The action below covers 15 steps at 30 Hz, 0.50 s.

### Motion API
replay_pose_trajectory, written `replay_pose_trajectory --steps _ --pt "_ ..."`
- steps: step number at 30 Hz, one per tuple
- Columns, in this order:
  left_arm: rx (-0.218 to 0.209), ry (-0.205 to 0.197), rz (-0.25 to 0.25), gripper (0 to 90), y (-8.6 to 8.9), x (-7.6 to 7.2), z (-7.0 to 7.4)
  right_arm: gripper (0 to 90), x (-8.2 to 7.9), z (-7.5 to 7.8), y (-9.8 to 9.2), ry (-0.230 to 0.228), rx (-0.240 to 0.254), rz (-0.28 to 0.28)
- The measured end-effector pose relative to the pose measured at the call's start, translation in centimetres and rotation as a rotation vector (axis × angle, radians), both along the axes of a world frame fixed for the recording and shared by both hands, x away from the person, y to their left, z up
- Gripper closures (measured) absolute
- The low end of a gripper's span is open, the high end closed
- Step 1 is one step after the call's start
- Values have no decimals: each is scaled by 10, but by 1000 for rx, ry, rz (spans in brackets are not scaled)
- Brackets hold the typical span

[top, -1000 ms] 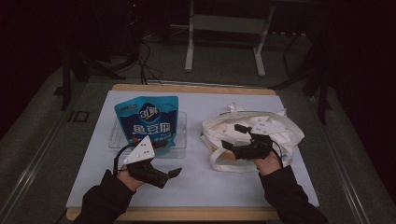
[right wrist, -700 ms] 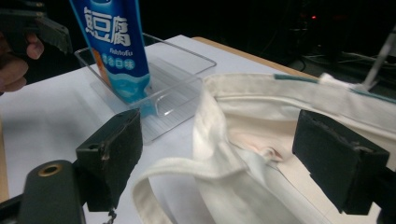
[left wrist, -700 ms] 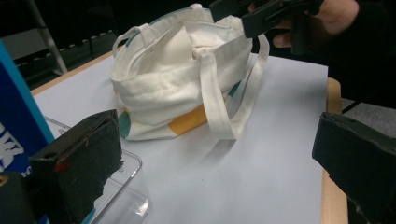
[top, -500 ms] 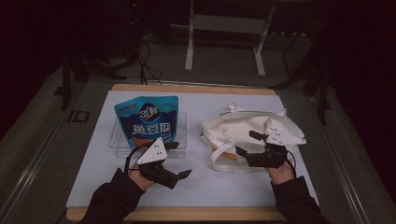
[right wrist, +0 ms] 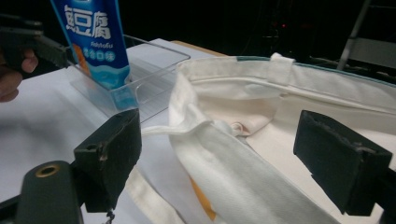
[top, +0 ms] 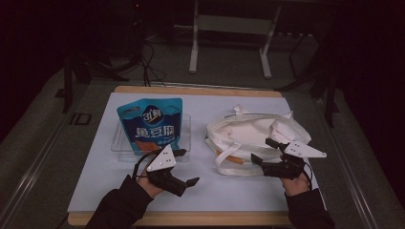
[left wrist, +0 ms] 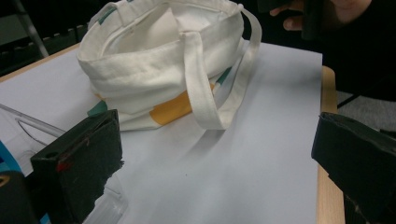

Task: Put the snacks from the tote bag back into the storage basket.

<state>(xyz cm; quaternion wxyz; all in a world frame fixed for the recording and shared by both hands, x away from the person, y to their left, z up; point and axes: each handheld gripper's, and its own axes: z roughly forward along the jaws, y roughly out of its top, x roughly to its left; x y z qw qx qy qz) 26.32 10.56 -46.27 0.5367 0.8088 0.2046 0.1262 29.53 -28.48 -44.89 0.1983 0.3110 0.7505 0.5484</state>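
Note:
A white cloth tote bag [top: 253, 136] lies on the right of the white table sheet, its mouth and handles facing me. A blue snack pouch [top: 152, 125] stands in a clear plastic tray [top: 186, 138] at the left. My left gripper [top: 187, 167] is open just in front of the tray, pointing right toward the tote bag [left wrist: 163, 60], with nothing between its jaws. My right gripper [top: 262, 151] is open at the bag's near right corner. In the right gripper view its jaws straddle the bag's rim and handle [right wrist: 233, 140] without closing on them.
The wooden table edge [top: 191, 218] runs along the front, under the white sheet [top: 224, 191]. Dark floor, cables and metal stand legs [top: 193, 43] lie beyond the far edge. The pouch [right wrist: 93, 37] and tray [right wrist: 154, 70] stand left of the bag in the right gripper view.
My left gripper has moved right, in front of the tray. My right gripper has drawn back and right to the bag's near corner. Both stay open.

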Motion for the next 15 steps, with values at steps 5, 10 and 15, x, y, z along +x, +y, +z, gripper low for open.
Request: replay_pose_trajectory --steps 5,10,15 --pt "0 -10 22 22 6 -2 -4 151 1 0 -2 -3 -4 -21" --pt "11 -8 39 22 10 -5 -9 151 -1 -1 0 -14 -11 -21" --pt "18 -20 32 22 10 -8 -10 151 -3 0 4 -31 -8 -10"
